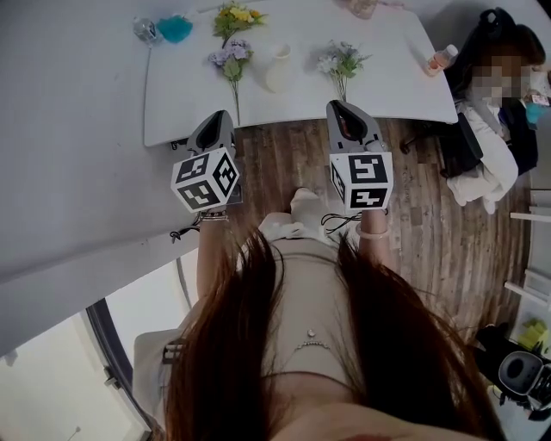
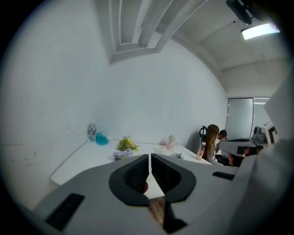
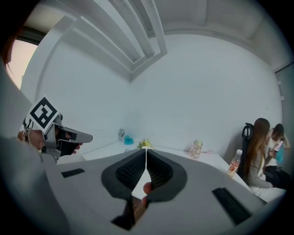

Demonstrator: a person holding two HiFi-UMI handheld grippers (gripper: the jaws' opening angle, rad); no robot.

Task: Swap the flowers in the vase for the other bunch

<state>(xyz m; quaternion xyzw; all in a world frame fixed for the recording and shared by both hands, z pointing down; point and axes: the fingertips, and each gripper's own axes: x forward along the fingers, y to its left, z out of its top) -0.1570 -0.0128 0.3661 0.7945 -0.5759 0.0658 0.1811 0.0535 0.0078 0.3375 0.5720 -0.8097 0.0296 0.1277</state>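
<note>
On the white table a white vase shows no flowers in it. A purple bunch lies to its left, a pale grey-white bunch to its right, and a yellow bunch sits farther back. My left gripper and right gripper are held side by side over the wooden floor, just short of the table's near edge. Both are shut with nothing between the jaws. In the left gripper view the shut gripper points toward the yellow bunch and purple bunch.
A water bottle and a teal object stand at the table's far left corner. A pink bottle is at the right edge, a jar at the back. A seated person is at the table's right end. A white wall runs along the left.
</note>
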